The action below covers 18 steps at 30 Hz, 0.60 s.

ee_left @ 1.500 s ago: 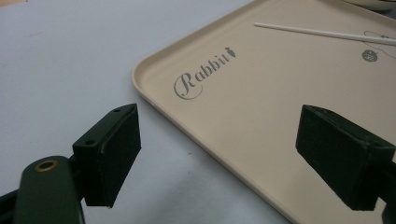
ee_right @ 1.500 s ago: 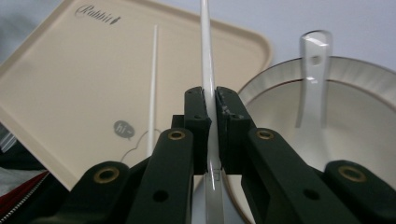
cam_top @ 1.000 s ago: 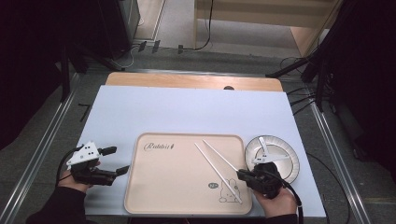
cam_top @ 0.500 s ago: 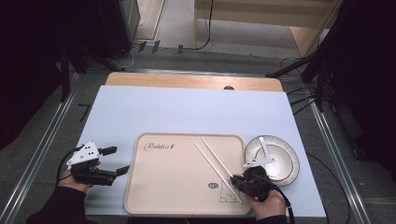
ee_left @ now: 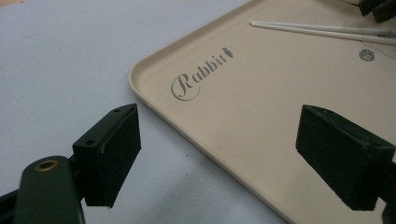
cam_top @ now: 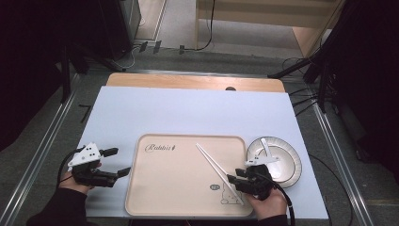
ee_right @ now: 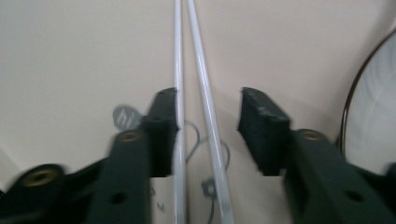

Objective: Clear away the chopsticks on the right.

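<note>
A pale blue-white sheet (cam_top: pixel 188 113) is being used as the work surface, laid over a wooden table (cam_top: pixel 195 81) whose far edge is left showing. Grey floor, cables and dark stands are being seen around it.

On the sheet a beige tray (cam_top: pixel 174 188) is lying; the word "Rabbit" (ee_left: pixel 201 73) with a small carrot is printed at its far left corner, and a small round grey mark (ee_left: pixel 367 54) and a line drawing are printed near its near right corner.

A pair of white chopsticks (cam_top: pixel 217 168) is lying slantwise on the tray's right half. Just beside the tray's right edge a round plate (cam_top: pixel 288 162) with a white spoon (cam_top: pixel 267 149) in it is standing.

The right gripper (ee_right: pixel 208 133) is being held low over the chopsticks' near end; its jaws have just been opening and are being kept apart, with both sticks lying between them, one beside the left pad, neither pressed. The left gripper (ee_left: pixel 219 154) is being held wide open and empty, over the tray's left rim.
</note>
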Each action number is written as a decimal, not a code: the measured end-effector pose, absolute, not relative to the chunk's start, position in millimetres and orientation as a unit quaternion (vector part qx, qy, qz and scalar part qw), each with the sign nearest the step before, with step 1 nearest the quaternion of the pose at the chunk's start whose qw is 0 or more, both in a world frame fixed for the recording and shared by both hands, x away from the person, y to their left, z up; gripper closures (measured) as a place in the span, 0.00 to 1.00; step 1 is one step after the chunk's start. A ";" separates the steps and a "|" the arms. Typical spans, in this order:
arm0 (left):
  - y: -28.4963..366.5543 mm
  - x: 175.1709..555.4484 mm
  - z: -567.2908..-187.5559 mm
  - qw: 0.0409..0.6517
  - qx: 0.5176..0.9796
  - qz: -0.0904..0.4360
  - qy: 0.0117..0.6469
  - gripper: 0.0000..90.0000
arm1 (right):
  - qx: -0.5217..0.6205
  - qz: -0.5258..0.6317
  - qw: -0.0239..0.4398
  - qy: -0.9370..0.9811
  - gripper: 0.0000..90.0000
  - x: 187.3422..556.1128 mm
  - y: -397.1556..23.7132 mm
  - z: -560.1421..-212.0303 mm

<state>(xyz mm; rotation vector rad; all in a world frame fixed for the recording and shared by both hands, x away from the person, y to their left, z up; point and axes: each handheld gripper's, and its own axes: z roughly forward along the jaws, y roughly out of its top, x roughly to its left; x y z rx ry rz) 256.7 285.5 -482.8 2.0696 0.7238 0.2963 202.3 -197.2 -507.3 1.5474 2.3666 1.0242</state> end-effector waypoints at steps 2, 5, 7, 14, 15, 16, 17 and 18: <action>285.5 256.3 -482.6 0.449 0.836 0.120 0.293 0.16 | 0.508 0.352 0.071 0.783 0.48 205.8 -194.6 -505.9; 285.5 256.7 -483.0 0.448 0.836 0.120 0.293 0.16 | 0.501 0.357 0.070 0.785 0.45 209.4 -192.0 -504.6; 285.1 257.0 -483.4 0.447 0.836 0.119 0.294 0.16 | 0.491 0.367 0.067 0.787 0.45 213.5 -188.6 -503.6; 285.6 256.9 -483.0 0.448 0.836 0.120 0.294 0.16 | 0.457 0.388 0.061 0.798 0.57 242.2 -153.9 -504.5; 285.7 256.9 -483.1 0.448 0.836 0.119 0.295 0.16 | 0.453 0.385 0.061 0.802 0.66 246.8 -147.7 -504.6; 285.7 257.1 -483.3 0.448 0.836 0.119 0.295 0.16 | 0.450 0.383 0.057 0.805 0.74 250.3 -143.5 -504.5; 285.8 257.3 -483.5 0.447 0.836 0.119 0.294 0.16 | 0.443 0.384 0.053 0.808 0.80 255.0 -137.6 -504.8; 286.0 257.4 -483.6 0.446 0.837 0.119 0.294 0.16 | 0.437 0.383 0.054 0.812 0.91 259.8 -130.1 -504.4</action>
